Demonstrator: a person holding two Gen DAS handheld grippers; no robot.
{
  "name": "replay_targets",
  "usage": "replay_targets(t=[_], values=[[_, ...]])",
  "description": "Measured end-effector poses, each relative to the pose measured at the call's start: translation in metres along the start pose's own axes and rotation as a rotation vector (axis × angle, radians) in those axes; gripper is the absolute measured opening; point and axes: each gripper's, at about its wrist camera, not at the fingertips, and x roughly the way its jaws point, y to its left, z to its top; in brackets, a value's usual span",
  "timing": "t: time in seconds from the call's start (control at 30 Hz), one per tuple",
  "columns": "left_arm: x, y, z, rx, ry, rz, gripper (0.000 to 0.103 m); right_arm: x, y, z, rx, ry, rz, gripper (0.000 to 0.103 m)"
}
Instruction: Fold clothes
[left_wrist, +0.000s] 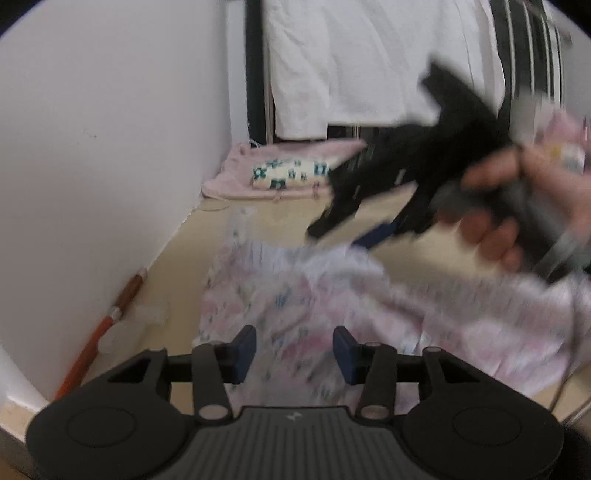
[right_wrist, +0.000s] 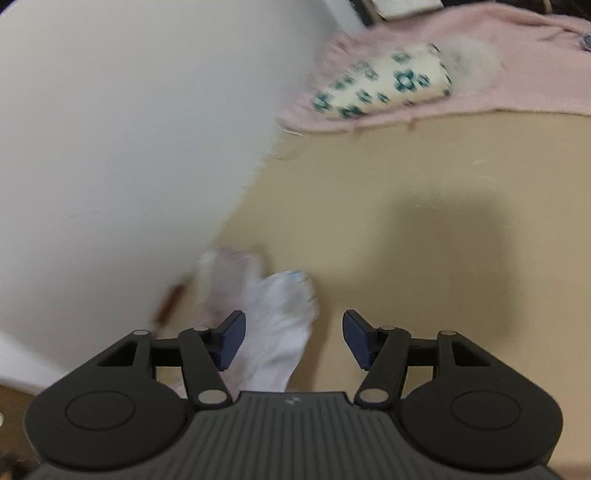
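A pale pink patterned garment (left_wrist: 332, 310) is seen lying crumpled and unflattened on the beige surface (left_wrist: 406, 240), spread from near the middle toward the right; no clean fold lines can be made out through the motion blur, so folding of this piece is judged to be outstanding. At the far end, against the white wall (left_wrist: 92, 129), a folded pink cloth (left_wrist: 236, 177) is seen with a small flower-printed bundle (left_wrist: 288, 173) resting on it, which may be finished work, though that cannot be settled. The left gripper (left_wrist: 294, 349) is held with its jaws wide apart just above the near part of the garment; nothing is clamped between them, and contact with the cloth cannot be confirmed. The right gripper (right_wrist: 293, 339) is likewise spread wide and empty, with a white edge of the fabric lying beneath and between its fingers. In the left wrist view the right gripper is seen, blurred, carried by a hand (left_wrist: 517, 206) above the garment's far side.
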Motion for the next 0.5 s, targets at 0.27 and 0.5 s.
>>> replay_targets(t=[0.27, 0.5], values=[[0.007, 0.044, 0.002, -0.232, 0.03, -0.086, 0.033, -0.024, 0.043, -0.037, -0.368, -0.164, 0.158, 0.002], [-0.042, 0.091, 0.001, -0.395, -0.089, -0.029, 0.047, -0.038, 0.107, -0.171, -1.253, -0.114, -0.054, 0.002]])
